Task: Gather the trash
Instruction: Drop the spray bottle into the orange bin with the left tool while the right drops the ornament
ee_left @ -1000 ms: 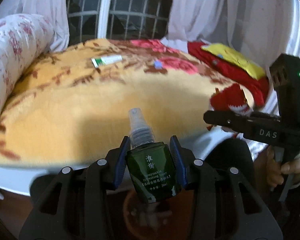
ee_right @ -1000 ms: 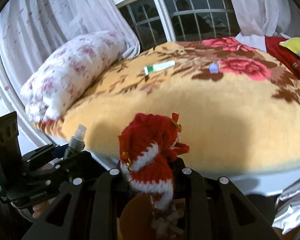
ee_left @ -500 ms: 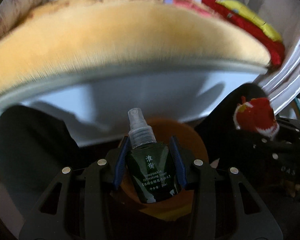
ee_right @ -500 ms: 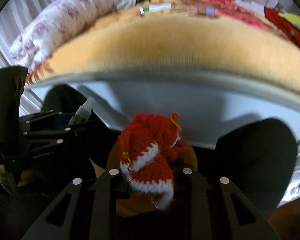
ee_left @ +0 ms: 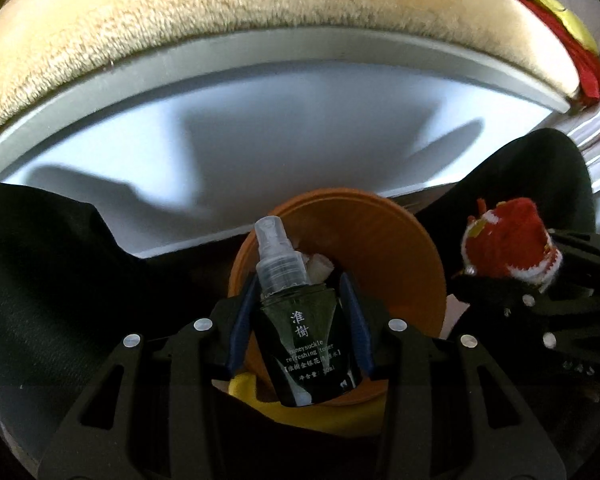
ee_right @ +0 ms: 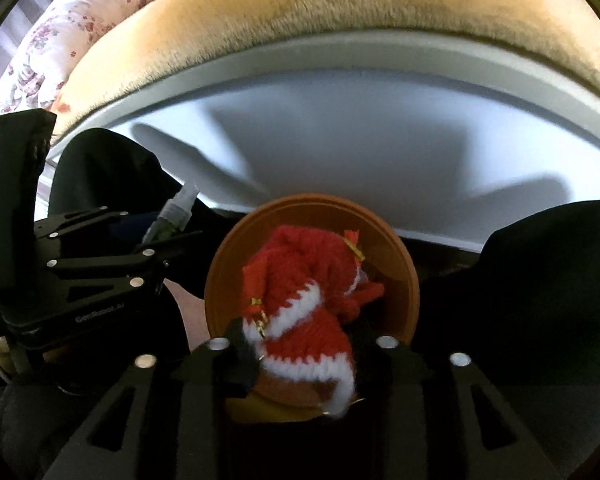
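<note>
Dropping both items cleanly into the orange bin [ee_left: 400, 248] is the step in hand, and each hand calls for its own care.

On the left, the left gripper [ee_left: 298, 322] points steeply down with the dark green spray bottle [ee_left: 308, 344] upright between its blue pads [ee_left: 350, 320]. The pads sit against the bottle's sides, so the grip looks firm, and the jaws stand fairly narrow around it. The bin's mouth lies directly beyond the fingertips, with pale scraps [ee_left: 318, 268] already inside past the bottle's clear cap. A good release here would be a plain widening of the jaws with the hand held level over the middle of the opening, so the bottle falls base first and does not strike the rim.

On the right, the right gripper [ee_right: 300, 344] also points down over the same bin. Its jaws have just been opening, and the red and white knitted toy [ee_right: 304, 304] sits between them, blurred at its lower hem and looking loose rather than pinched. Knit can snag on a pad, so widening fully would help. The left gripper hangs just beside it, so the two should be kept from knocking together.
</note>
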### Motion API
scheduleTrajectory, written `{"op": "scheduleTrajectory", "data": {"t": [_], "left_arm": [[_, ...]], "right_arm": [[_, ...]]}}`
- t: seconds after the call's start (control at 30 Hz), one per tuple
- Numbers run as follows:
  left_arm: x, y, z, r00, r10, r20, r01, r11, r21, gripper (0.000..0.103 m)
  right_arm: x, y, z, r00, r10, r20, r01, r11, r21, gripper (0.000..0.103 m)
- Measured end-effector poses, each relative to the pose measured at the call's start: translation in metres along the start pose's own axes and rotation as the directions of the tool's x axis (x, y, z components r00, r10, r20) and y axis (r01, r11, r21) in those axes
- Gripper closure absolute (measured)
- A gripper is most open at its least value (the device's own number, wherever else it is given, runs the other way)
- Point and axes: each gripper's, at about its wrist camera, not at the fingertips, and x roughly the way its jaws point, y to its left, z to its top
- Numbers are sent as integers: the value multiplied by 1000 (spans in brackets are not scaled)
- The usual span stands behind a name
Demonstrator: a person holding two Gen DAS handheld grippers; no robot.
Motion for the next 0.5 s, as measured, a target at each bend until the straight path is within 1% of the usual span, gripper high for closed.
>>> {"op": "scheduleTrajectory", "data": {"t": [0.03,0.07,0.13,0.17,0.3,0.4,0.5], "left_arm": [[1,0,0,1000,14,-7,-14,1000,3,55],[0,-1,-1,1000,21,-3,-21,1000,3,46],[-3,-2,-1,999,33,14,-33,999,3,40],[-4,-3,-1,999,36,18,-37,999,3,39],[-10,-3,-2,999,41,33,-41,999,-2,36],[-19,-2,-1,998,44,49,-43,999,-4,35],[-37,-2,0,995,36,92,-37,999,10,35]], "right_arm": [[1,-1,0,1000,-3,-2,3,1000,7,58],[2,-1,0,1000,-10,-5,10,1000,13,56],[0,-2,0,1000,-14,2,14,1000,23,54],[-2,-2,-1,1000,-18,11,18,999,28,54],[-15,-3,-3,998,-32,56,30,999,45,45],[-29,-2,-5,994,-46,95,42,998,41,44],[-52,0,-6,988,-41,151,38,999,21,44]]}}
